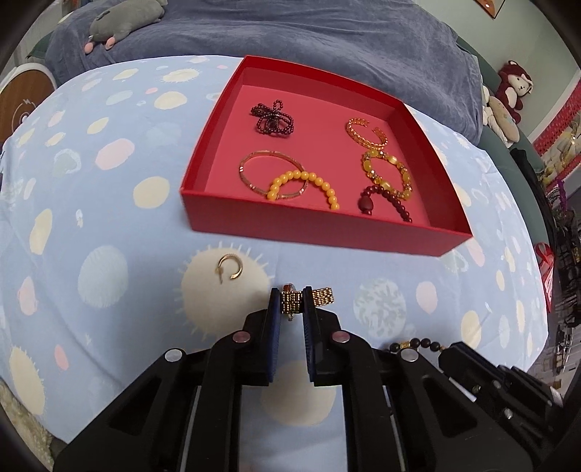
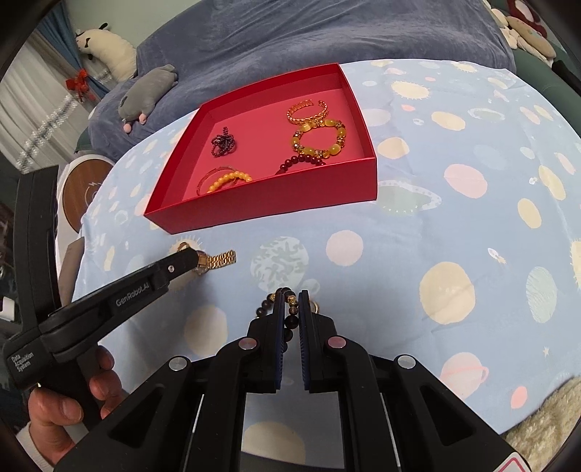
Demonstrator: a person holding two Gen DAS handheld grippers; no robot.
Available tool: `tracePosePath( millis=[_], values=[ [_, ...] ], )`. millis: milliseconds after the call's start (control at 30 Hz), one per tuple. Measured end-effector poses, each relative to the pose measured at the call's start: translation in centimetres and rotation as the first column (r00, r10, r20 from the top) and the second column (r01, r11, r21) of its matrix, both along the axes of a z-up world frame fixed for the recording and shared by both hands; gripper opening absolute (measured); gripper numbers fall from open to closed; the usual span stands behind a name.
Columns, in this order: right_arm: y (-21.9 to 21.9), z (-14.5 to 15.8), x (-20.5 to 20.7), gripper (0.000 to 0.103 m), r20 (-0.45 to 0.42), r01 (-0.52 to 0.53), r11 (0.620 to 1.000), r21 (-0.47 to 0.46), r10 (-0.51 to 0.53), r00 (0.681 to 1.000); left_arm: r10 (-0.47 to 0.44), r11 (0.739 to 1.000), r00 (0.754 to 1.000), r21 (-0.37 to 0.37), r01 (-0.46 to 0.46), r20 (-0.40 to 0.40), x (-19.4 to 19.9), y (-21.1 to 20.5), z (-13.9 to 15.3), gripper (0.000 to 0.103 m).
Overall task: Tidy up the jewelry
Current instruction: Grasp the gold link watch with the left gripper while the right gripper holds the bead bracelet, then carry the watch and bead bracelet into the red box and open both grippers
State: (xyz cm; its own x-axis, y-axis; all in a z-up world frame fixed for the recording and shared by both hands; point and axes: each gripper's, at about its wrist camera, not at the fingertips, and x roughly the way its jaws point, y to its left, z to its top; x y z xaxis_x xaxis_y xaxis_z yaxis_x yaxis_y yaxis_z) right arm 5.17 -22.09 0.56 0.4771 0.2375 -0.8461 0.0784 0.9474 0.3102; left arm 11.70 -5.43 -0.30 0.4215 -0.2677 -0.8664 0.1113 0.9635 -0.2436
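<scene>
My left gripper (image 1: 292, 303) is shut on a gold link watch band (image 1: 323, 297), whose free end sticks out to the right of the pads. From the right wrist view the same band (image 2: 221, 259) hangs from the left gripper (image 2: 199, 258) just above the cloth. My right gripper (image 2: 290, 306) is shut on a dark bead bracelet (image 2: 267, 301) with gold spacers. A red open box (image 1: 326, 232) beyond both grippers holds several bracelets: a dark bead cluster (image 1: 272, 118), a gold cuff (image 1: 365, 132), a yellow bead strand (image 1: 305, 185). A small gold hoop (image 1: 228, 268) lies on the cloth.
A light blue planet-print cloth (image 2: 435, 218) covers the surface. Behind it lies a dark blue blanket (image 1: 290, 32) with a grey plush toy (image 1: 120, 21). More plush toys (image 1: 508, 94) sit at the far right. A round wooden item (image 2: 83, 188) stands at the left edge.
</scene>
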Motion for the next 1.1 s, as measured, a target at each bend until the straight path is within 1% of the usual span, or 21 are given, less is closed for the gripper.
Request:
tracePosePath(
  millis=[233, 500, 600, 767, 1100],
  values=[
    [0.5, 1.0, -2.3, 0.008, 0.008, -0.026, 1.000, 0.003, 0.026, 1.000, -0.027, 1.000, 1.000, -0.009, 0.027, -0.009, -3.3, 0.9, 0.7, 0.011],
    [1.0, 0.3, -4.6, 0.007, -0.024, -0.041, 0.999, -0.006, 0.041, 0.999, -0.061, 0.998, 0.997, -0.010, 0.061, -0.038, -6.0, 1.0, 0.3, 0.011],
    [1.0, 0.6, -4.9, 0.007, -0.017, -0.042, 0.999, -0.009, 0.041, 0.999, -0.058, 0.998, 0.997, -0.013, 0.057, -0.043, -6.4, 1.3, 0.3, 0.011],
    [0.9, 1.7, -4.7, 0.007, 0.016, -0.040, 0.999, -0.015, 0.040, 0.999, -0.052, 0.998, 0.998, -0.026, 0.051, -0.030, -6.4, 1.7, 1.3, 0.011],
    [0.9, 4.2, -1.8, 0.007, 0.082, -0.035, 0.999, -0.005, 0.035, 0.996, -0.055, 0.998, 0.998, -0.036, 0.055, 0.007, -4.7, 1.4, 3.8, 0.011]
  ],
)
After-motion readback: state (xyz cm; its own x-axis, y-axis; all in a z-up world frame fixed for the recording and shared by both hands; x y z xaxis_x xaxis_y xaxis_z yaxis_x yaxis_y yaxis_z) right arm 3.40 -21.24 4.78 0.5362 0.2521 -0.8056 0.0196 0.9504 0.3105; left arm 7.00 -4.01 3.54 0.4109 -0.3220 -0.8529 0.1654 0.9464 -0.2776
